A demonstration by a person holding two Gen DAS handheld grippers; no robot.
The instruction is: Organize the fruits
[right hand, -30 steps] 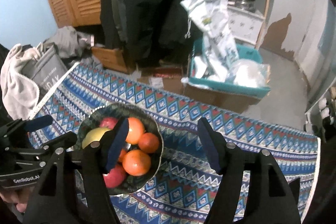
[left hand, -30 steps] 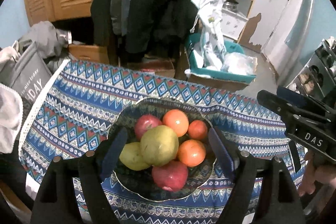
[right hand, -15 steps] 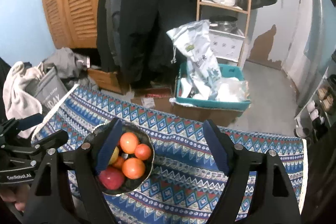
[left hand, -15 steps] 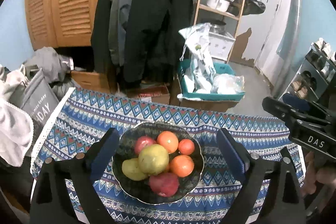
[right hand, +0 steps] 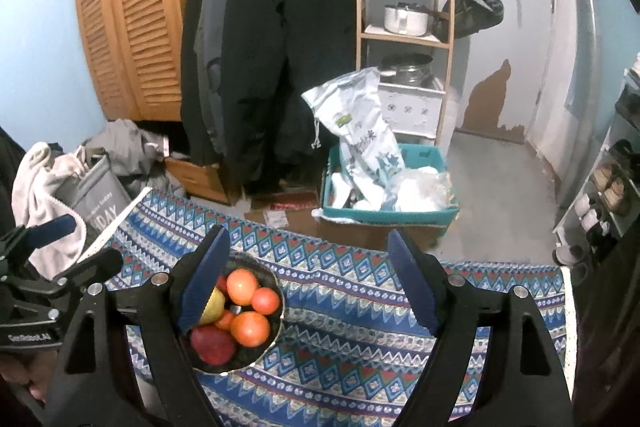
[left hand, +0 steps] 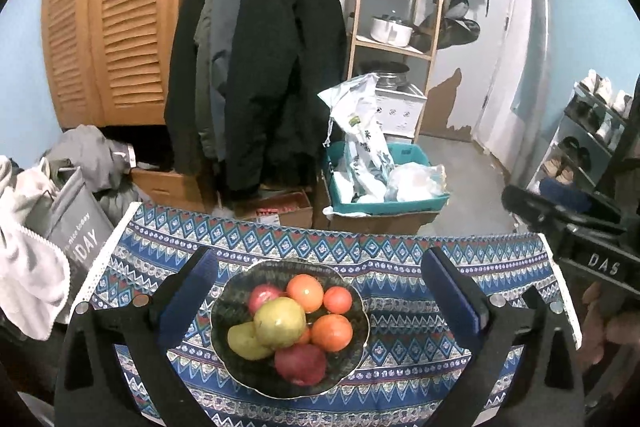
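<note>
A dark bowl (left hand: 356,331) sits on the blue patterned tablecloth (left hand: 408,251) and holds oranges (left hand: 305,293), red apples (left hand: 300,363) and yellow-green pears (left hand: 279,321). My left gripper (left hand: 326,291) is open and empty, raised above the bowl. My right gripper (right hand: 308,283) is open and empty, above the cloth to the right of the bowl (right hand: 276,327). The right gripper's body shows at the right edge of the left wrist view (left hand: 580,231); the left gripper's body shows at the left of the right wrist view (right hand: 48,291).
Beyond the table's far edge stand a teal bin (left hand: 384,205) with bags, hanging dark coats (left hand: 256,67), a wooden shelf (left hand: 396,7) and a louvred wooden wardrobe (left hand: 108,19). A grey bag (left hand: 76,227) and white towel (left hand: 28,275) lie at the left. Shoe racks stand at the right.
Both grippers have pulled back and up from the bowl, so the bowl looks smaller and more of the room shows. Both stay open and empty.
</note>
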